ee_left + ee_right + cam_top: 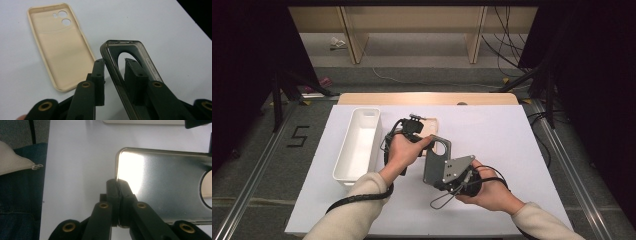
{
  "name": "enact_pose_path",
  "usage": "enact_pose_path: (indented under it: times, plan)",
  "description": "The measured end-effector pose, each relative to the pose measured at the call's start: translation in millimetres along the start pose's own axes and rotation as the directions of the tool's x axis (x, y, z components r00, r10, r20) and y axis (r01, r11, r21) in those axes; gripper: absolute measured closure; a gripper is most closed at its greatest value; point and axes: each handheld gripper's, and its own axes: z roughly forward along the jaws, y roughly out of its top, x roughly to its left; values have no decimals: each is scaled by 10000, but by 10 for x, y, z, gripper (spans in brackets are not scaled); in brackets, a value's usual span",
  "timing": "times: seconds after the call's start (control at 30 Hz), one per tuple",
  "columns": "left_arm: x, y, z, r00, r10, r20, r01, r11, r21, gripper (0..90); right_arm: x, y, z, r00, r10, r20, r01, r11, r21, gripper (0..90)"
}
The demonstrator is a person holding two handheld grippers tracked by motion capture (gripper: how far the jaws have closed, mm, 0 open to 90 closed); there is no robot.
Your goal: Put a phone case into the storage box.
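Two phone cases (grey (140, 57), beige (58, 47)); one white bin (358, 145).

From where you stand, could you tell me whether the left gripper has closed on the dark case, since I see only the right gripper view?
Observer: Not visibly. The left gripper straddles one wall of the dark case, one jaw outside and one inside, with a gap showing.
Operator: Is anything lying beyond it?
Observer: A beige case lies flat on the white table, inside up, apart from the dark one.
Operator: And a container?
Observer: A white bin stands empty left of that hand.
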Motion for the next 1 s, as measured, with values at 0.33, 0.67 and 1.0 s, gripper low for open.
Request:
enact_pose_path:
  times: [0.33, 0.67, 1.0]
  plan:
    - [-84, 25, -76, 9976, -472, 507, 503, 9968, -617, 789, -8, -14, 67, 10000, 17, -68, -16, 9999, 142, 897]
    - [-174, 29, -118, 9937, -263, 1089, 378, 9937, -1052, 819, -24, -40, 121, 9999, 88, -130, -83, 9992, 394, 896]
    - [-325, 39, -198, 9918, 1012, 786, -829, 9744, -2090, 825, -72, -67, 77, 9967, 451, 679, -432, 9986, -292, 710]
